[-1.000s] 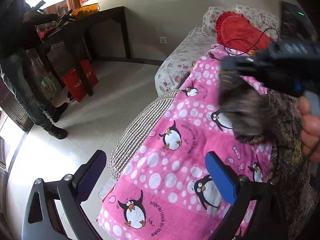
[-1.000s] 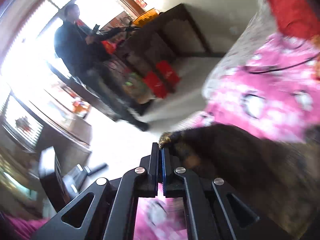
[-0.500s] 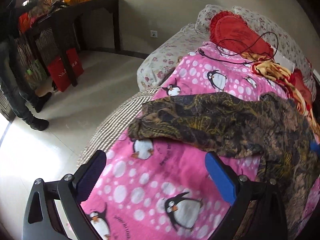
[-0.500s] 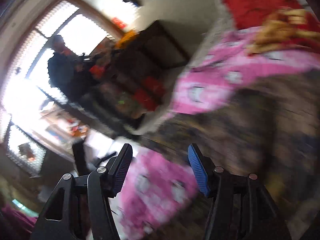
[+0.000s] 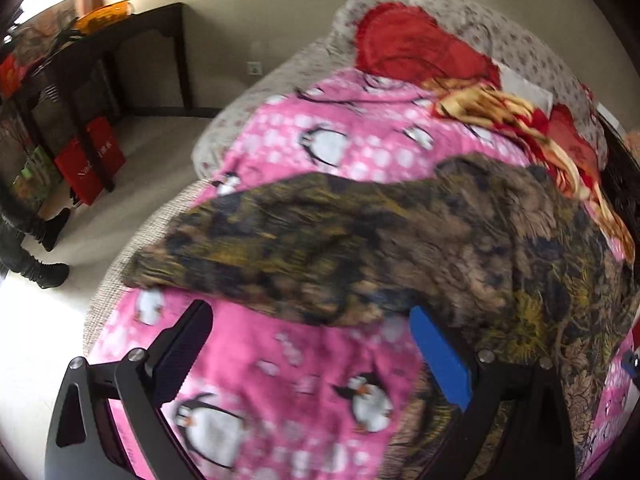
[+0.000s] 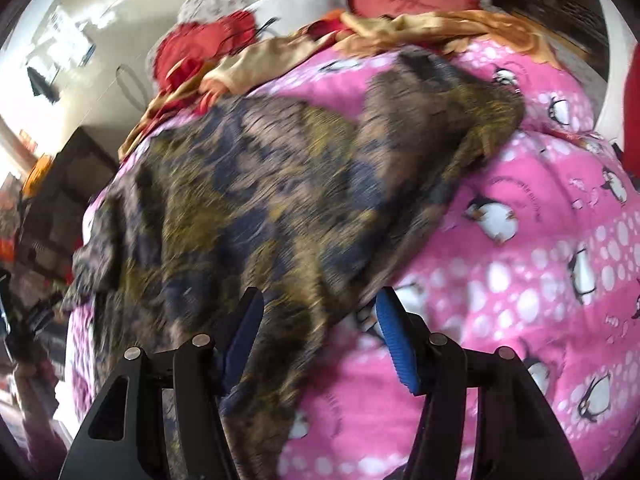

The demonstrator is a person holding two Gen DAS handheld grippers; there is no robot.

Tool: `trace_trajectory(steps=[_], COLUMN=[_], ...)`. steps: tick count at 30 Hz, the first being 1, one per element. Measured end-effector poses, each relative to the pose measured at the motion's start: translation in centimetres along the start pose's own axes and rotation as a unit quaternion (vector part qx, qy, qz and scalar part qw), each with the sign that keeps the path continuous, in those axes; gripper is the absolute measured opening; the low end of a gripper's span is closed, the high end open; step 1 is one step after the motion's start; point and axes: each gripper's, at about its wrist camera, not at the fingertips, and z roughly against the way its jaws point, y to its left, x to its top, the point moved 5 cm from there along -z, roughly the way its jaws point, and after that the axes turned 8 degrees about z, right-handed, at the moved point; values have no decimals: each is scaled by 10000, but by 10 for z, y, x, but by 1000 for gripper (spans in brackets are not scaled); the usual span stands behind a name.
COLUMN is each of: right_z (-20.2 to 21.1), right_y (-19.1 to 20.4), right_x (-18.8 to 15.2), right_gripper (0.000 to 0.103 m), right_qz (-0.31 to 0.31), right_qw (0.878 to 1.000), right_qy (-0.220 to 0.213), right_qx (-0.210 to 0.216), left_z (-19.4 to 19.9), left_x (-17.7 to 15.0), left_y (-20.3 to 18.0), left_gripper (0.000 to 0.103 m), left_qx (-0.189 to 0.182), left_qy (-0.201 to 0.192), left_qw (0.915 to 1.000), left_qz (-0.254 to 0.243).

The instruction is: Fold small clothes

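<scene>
Here, both tools, left tool [image 5: 310,354] and right tool [image 6: 320,336], wide open, empty, above dark patterned garment [image 5: 400,240] on pink penguin blanket [image 5: 280,380].

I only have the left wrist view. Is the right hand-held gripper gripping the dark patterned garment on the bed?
Observer: No. The right hand-held gripper is open, and the near edge of the dark brown-and-gold patterned garment runs between its fingers.
Operator: Where is the garment's far end on that side?
Observer: It ends in a bunched corner resting on the pink penguin-print blanket, with pink showing to its right and below it.
</scene>
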Motion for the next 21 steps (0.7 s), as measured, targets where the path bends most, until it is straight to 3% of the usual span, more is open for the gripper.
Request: trace_trajectory(steps=[5,8,10,11,13,17,20,21], right_z=[-18,-21,-14,-5,3,-13,-47,-61], right_y=[19,15,-5,-24,-59,-108,-121,-123], right_x=[6,17,27,34,43,71,89,91], right_gripper=[53,53,53,53,53,54,56,52], right_qz=[112,208,-183,-556,-1033,-1508,-1510,-1532], right_qw=[9997,9974,9954,9915,9825,9779,9824,9836], right_qy=[-4,-173,-508,-843,-1083,-991,-576,-393], right_qx=[225,-669,-796,-823,-1112,-1060,-933,-866], left_z=[-3,-1,4,6,6,-3,-6,-6], left_x=[-4,0,1,2,3,3,-1,-2], left_y=[-6,3,11,15,25,42,51,52], left_gripper=[101,101,101,101,101,101,101,101], left_qx=[85,83,136,166,213,309,391,422], left_qy=[21,91,-3,-34,-27,131,198,203], left_qw=[10000,9999,9998,9997,9994,9983,9969,9966], left_qz=[-40,108,149,169,260,486,646,671])
